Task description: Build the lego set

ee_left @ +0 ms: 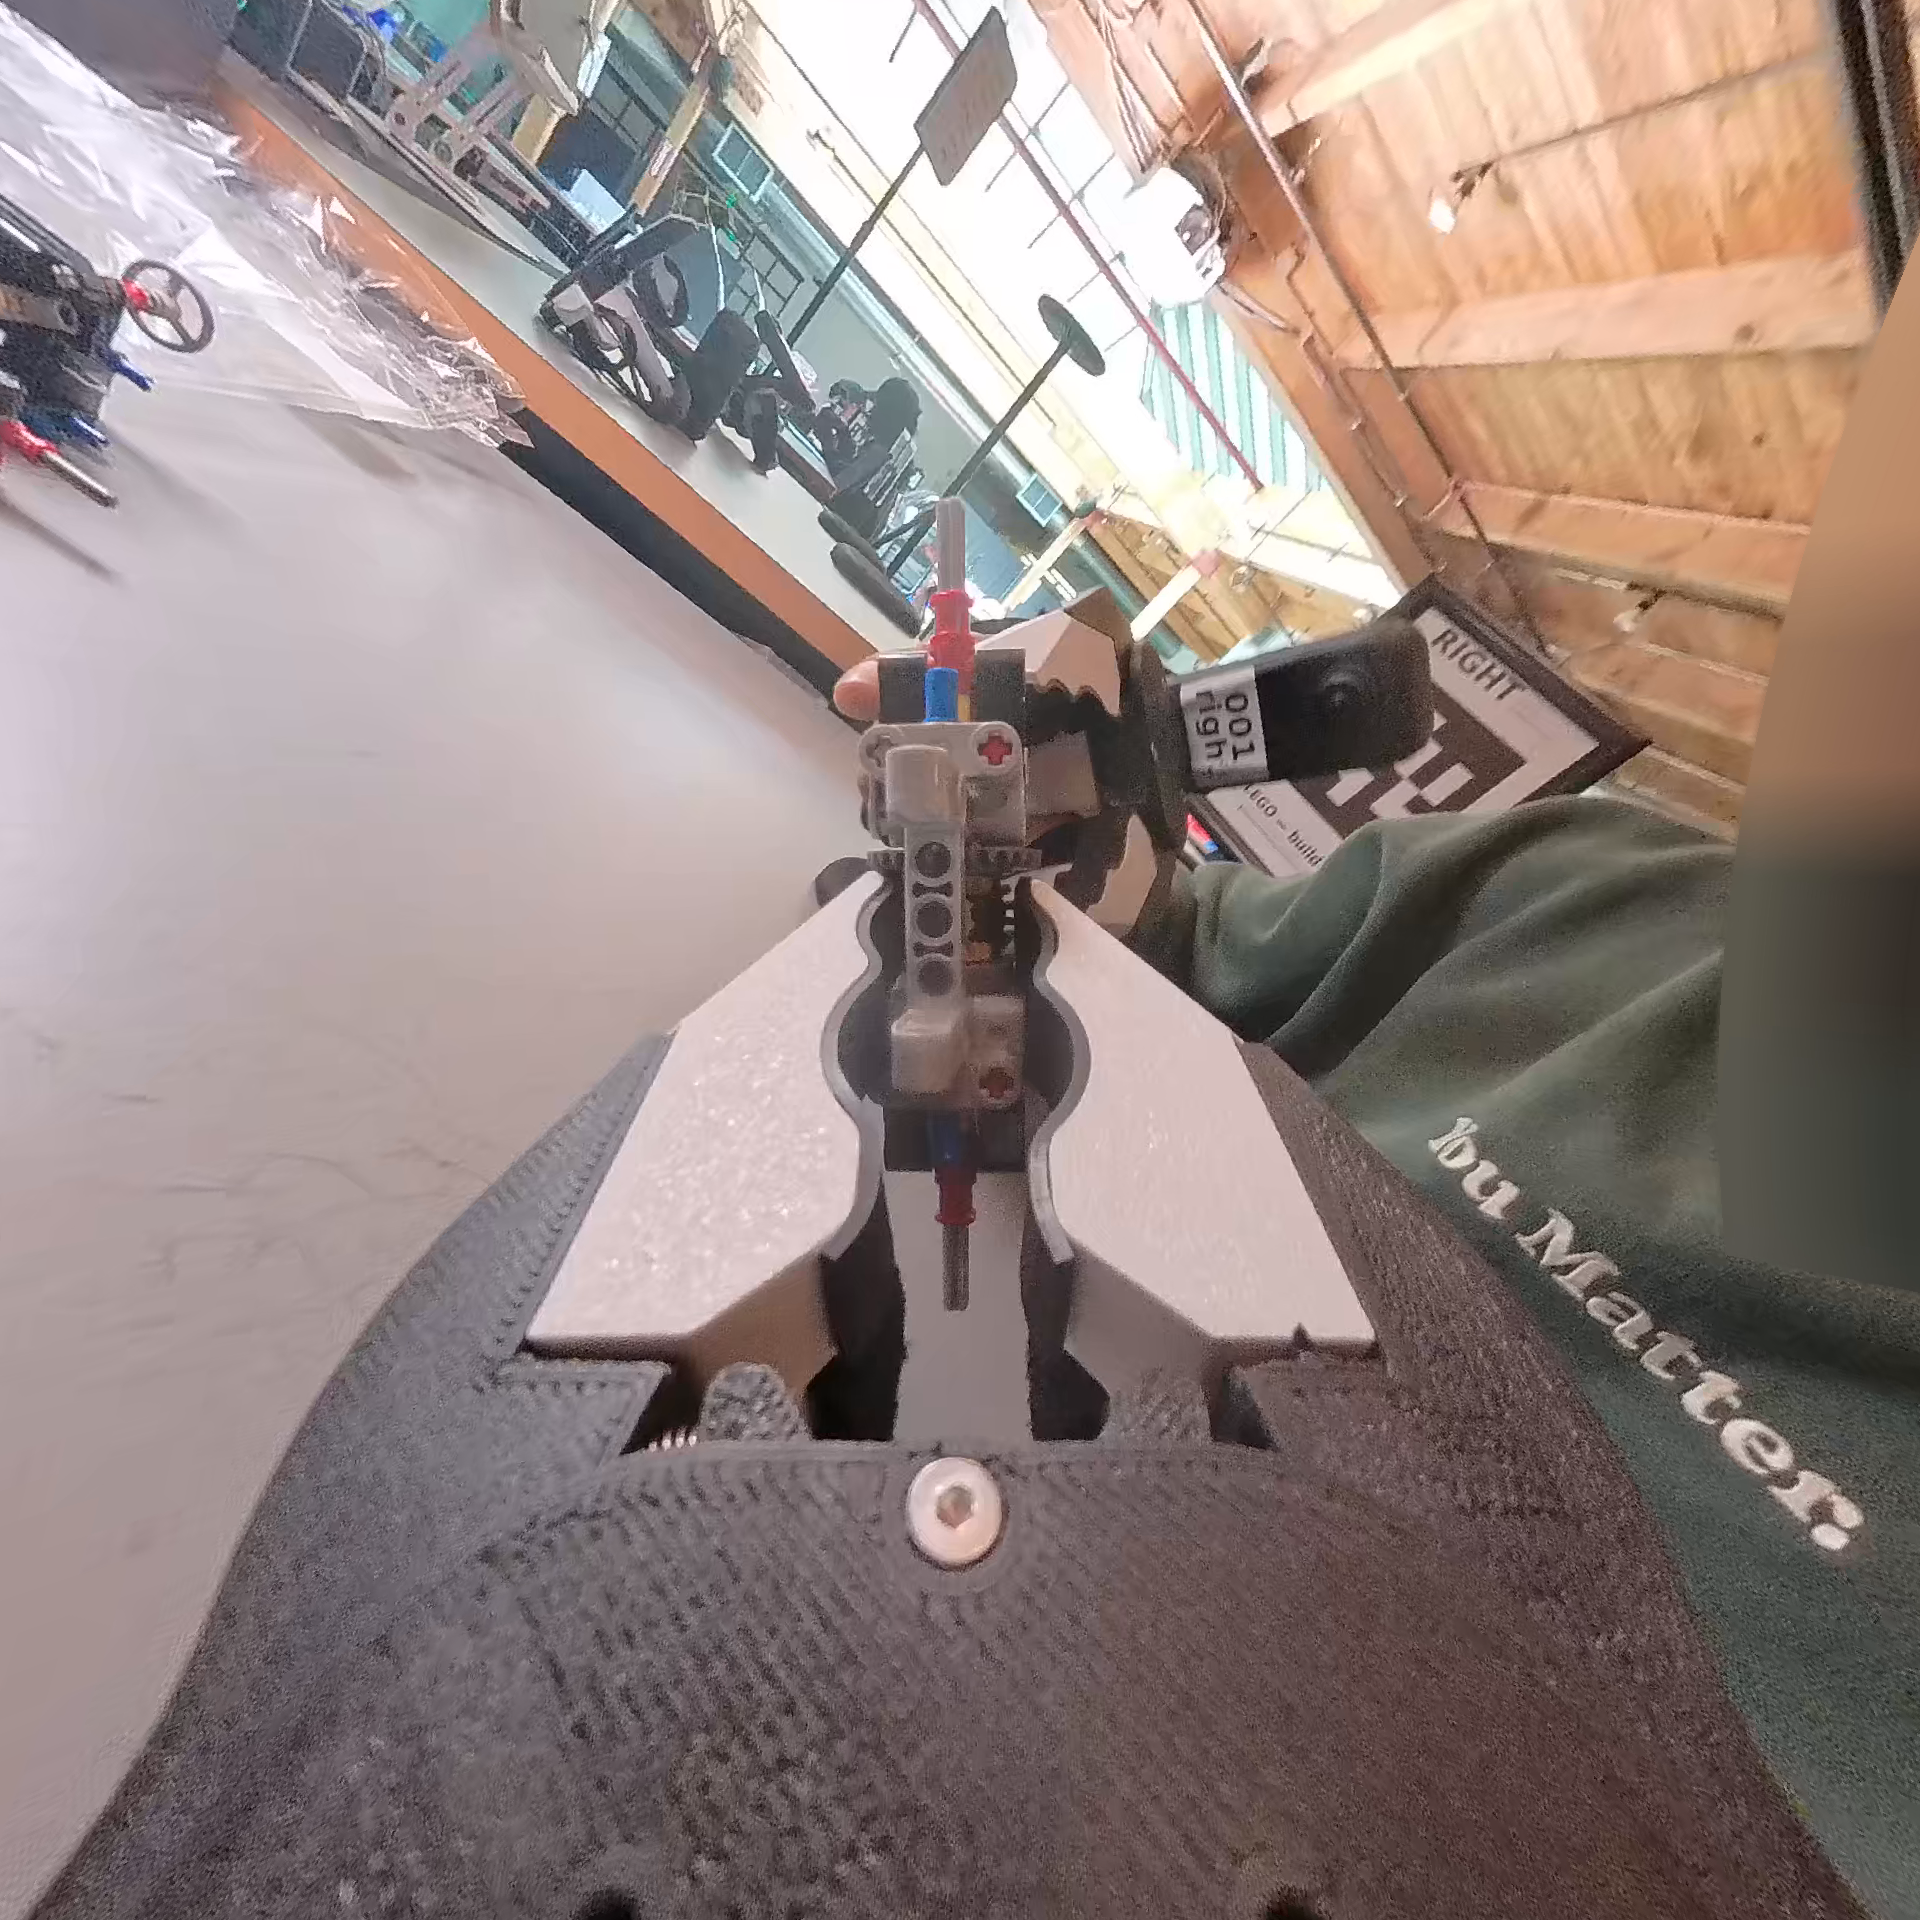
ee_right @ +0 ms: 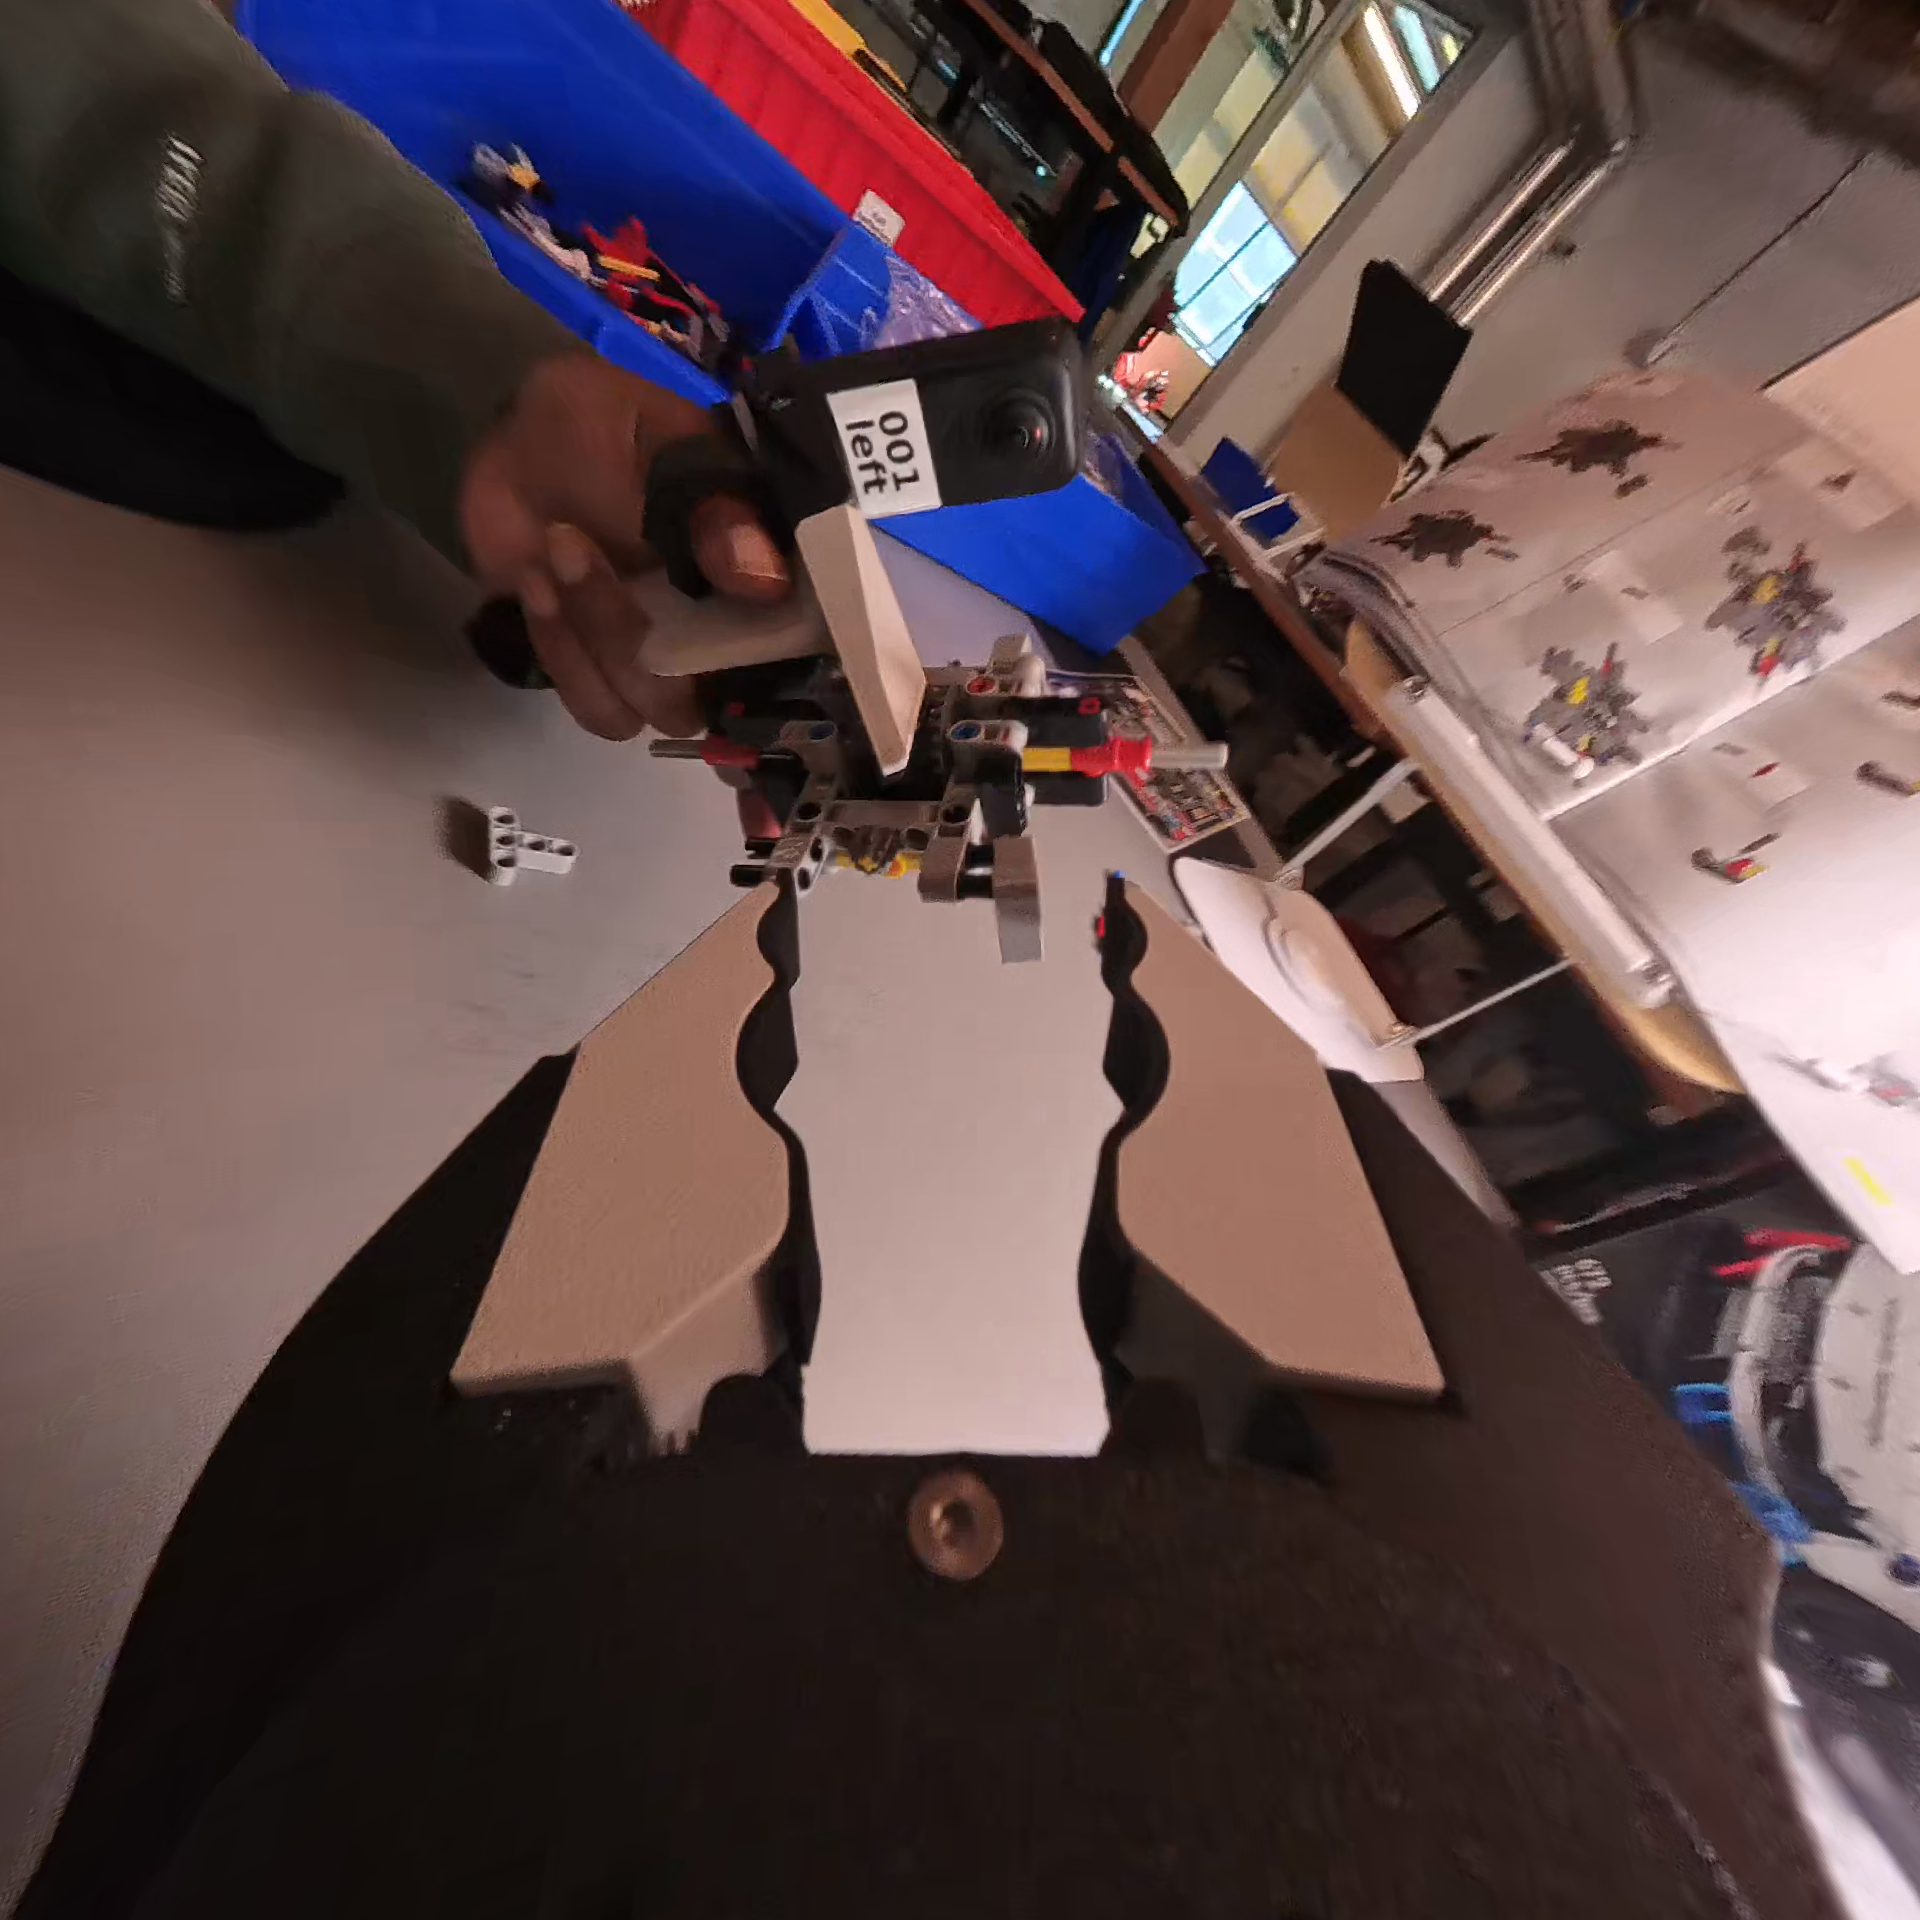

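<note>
Left wrist view: left gripper [ee_left: 951, 914] is clamping the grey brick assembly [ee_left: 935, 883] aloft above the table [ee_left: 312, 831], presenting it; right gripper [ee_right: 951, 914] is hovering wide open, empty, just beside it.

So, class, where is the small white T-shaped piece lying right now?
In the right wrist view, the white T-shaped piece lies alone on the grey table, left of the brick assembly clamped in the left hand-held gripper.

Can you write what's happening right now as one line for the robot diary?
left gripper: shut on grey brick model | right gripper: open, beside model | loose white piece on table
</note>
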The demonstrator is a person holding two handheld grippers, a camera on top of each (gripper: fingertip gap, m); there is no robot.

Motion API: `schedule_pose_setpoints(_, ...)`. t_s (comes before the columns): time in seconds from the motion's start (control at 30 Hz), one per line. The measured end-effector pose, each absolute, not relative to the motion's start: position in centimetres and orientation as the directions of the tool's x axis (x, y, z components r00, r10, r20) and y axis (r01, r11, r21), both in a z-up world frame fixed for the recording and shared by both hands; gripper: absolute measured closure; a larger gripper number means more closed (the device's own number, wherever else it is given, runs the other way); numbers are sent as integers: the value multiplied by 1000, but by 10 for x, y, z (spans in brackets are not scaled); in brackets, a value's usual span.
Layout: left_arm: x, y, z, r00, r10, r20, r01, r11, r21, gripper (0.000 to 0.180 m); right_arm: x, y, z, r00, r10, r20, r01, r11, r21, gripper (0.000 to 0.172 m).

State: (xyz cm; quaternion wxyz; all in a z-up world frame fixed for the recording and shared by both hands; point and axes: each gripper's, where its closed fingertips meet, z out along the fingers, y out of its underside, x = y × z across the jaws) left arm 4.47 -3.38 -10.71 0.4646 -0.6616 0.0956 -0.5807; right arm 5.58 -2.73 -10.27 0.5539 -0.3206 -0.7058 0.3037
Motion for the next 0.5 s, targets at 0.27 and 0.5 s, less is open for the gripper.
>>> schedule_pose_setpoints(0.27, 46, -35, -100, 240, -630, 738, 485, -581, -653, 162, 49, -26, -92, -180, 793, 582, 71, 601, -796, 149)
schedule_pose_setpoints(0.5, 47, -35, -93, 160, -599, 784, 555, -602, -574, 162, 51, -25, -85, -149, 812, 565, 52, 577, -815, 151)
